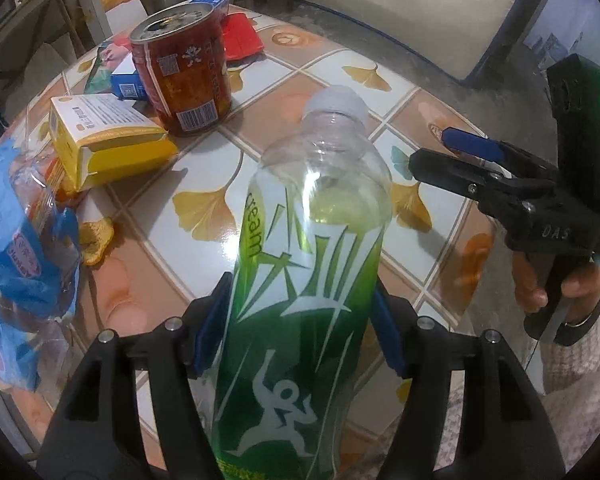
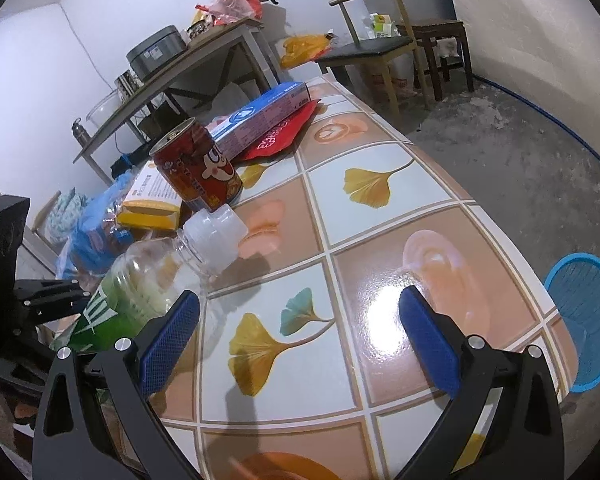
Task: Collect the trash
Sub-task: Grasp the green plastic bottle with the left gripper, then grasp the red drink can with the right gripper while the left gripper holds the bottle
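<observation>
A clear plastic bottle (image 1: 312,240) with a green label and a white cap lies slanted over the tiled table (image 1: 340,76). My left gripper (image 1: 298,320) is shut on its lower body, a blue pad pressing each side. In the right wrist view the same bottle (image 2: 140,280) points its cap towards a red can (image 2: 198,168). My right gripper (image 2: 300,340) stands open over bare tiles, nothing between its fingers; it also shows at the right (image 1: 440,152) of the left wrist view. More litter lies behind: the red can (image 1: 184,72), a yellow box (image 1: 108,140) and a blue plastic bag (image 1: 16,248).
A blue box (image 2: 260,116) and a red pouch (image 2: 280,136) lie at the table's far end. An orange peel (image 1: 96,236) sits by the bag. A blue mesh basket (image 2: 580,320) stands on the floor beyond the table's right edge. A chair (image 2: 372,44) and a cluttered side table (image 2: 180,64) stand behind.
</observation>
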Action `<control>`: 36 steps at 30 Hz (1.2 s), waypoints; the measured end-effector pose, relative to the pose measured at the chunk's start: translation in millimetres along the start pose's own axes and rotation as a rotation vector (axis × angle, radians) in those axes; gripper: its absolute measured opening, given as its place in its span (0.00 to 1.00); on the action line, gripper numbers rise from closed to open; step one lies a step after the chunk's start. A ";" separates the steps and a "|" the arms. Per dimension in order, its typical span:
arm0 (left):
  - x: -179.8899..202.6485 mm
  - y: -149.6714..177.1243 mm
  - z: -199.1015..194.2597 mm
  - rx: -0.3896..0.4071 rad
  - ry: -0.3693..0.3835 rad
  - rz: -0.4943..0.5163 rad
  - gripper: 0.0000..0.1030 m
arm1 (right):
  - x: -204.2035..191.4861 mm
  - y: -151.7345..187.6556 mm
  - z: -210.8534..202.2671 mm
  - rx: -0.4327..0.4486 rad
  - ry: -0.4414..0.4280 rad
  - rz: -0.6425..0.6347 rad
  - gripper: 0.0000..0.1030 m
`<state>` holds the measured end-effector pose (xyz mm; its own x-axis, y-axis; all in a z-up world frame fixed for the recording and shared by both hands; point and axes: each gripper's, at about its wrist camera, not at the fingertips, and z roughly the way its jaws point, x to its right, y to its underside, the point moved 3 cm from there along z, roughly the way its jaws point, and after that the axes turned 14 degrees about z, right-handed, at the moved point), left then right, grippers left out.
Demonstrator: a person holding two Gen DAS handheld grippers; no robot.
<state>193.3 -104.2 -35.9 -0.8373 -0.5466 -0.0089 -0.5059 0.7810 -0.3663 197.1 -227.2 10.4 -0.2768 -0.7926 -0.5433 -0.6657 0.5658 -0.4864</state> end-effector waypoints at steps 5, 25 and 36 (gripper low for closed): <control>0.4 -4.6 16.7 -0.143 0.056 0.066 0.63 | -4.5 -2.2 3.0 -0.026 0.044 -0.020 0.94; -26.7 31.0 1.5 -0.020 0.225 -0.283 0.56 | -21.6 9.3 14.9 -0.063 0.221 -0.198 0.94; -25.4 71.5 -17.0 0.138 0.280 -0.430 0.55 | -46.1 -18.0 -7.9 -0.031 0.107 -0.177 0.94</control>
<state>174.9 -29.4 -46.1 -0.5931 -0.6925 0.4107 -0.7996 0.4469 -0.4012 216.4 -202.6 49.6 -0.2244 -0.8998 -0.3741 -0.7310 0.4093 -0.5460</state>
